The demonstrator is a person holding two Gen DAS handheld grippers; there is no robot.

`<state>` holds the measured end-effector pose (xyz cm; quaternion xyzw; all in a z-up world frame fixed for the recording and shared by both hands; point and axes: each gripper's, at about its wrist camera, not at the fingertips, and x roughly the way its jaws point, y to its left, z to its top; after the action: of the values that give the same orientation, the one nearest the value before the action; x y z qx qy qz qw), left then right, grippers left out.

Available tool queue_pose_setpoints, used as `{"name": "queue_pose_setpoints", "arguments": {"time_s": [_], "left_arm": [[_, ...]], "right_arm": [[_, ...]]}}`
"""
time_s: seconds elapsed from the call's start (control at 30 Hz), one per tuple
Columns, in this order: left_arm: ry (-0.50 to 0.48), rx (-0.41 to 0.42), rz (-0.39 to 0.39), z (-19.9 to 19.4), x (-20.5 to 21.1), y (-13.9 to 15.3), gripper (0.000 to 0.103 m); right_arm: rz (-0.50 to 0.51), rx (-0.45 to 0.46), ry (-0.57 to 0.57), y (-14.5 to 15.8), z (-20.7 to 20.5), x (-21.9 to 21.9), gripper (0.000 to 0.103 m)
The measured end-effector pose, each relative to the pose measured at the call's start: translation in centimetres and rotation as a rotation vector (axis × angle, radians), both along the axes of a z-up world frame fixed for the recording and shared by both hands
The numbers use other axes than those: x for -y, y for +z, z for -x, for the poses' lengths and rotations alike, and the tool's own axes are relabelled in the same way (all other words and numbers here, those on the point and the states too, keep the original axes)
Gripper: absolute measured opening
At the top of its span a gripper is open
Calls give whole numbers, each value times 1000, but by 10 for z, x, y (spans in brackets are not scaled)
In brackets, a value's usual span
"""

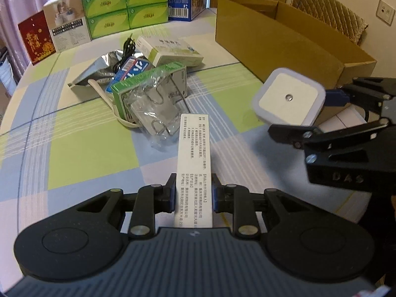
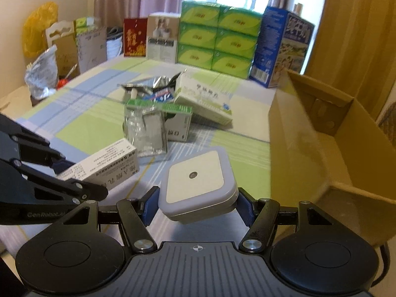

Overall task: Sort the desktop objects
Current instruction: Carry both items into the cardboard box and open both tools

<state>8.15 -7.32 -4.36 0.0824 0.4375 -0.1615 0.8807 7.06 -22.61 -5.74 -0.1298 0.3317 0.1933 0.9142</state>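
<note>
Desktop objects lie in a small pile (image 1: 138, 79) on the checked tablecloth (image 1: 74, 153), and I take this pile as the landmark. In the pile are a green-topped box (image 1: 151, 81) with a crumpled clear plastic wrap (image 1: 153, 116) in front of it, a white and green box (image 1: 170, 52) behind, a silver foil bag (image 1: 99, 71) and a blue and white packet (image 1: 131, 68).

The left gripper (image 1: 193, 195) is clenched on a long white medicine box (image 1: 194, 163) with printed text. The box is gripped at its near end and points toward the pile, above the cloth on the near side of it.

The right gripper (image 2: 195, 204) is clamped around a square white night light (image 2: 195, 183) with a grey rim and a small sensor in the middle. It is held in the air to the right of the pile, between the pile and the big open cardboard box (image 1: 277, 42).

Behind the pile, at the far edge of the table, stand stacked green tissue packs (image 2: 217, 37), a blue carton (image 2: 282, 47), a red box (image 1: 37, 39) and a white box with a photo (image 1: 68, 22).
</note>
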Motion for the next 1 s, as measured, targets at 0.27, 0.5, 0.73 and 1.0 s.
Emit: {"name": "queue_pose_setpoints", "arguments": {"time_s": [0.27, 0.5, 0.73, 1.0], "left_arm": [[0, 50, 4, 13, 14, 37, 21], [-42, 98, 70, 7, 46, 80, 21], [-136, 130, 125, -21, 102, 110, 21], [-208, 107, 173, -77, 168, 114, 21]], "right_arm": [[-39, 77, -24, 50, 16, 18, 62], [-74, 134, -85, 101, 10, 56, 62], [-69, 160, -198, 128, -15, 126, 62], [-50, 71, -246, 108, -75, 182, 62]]}}
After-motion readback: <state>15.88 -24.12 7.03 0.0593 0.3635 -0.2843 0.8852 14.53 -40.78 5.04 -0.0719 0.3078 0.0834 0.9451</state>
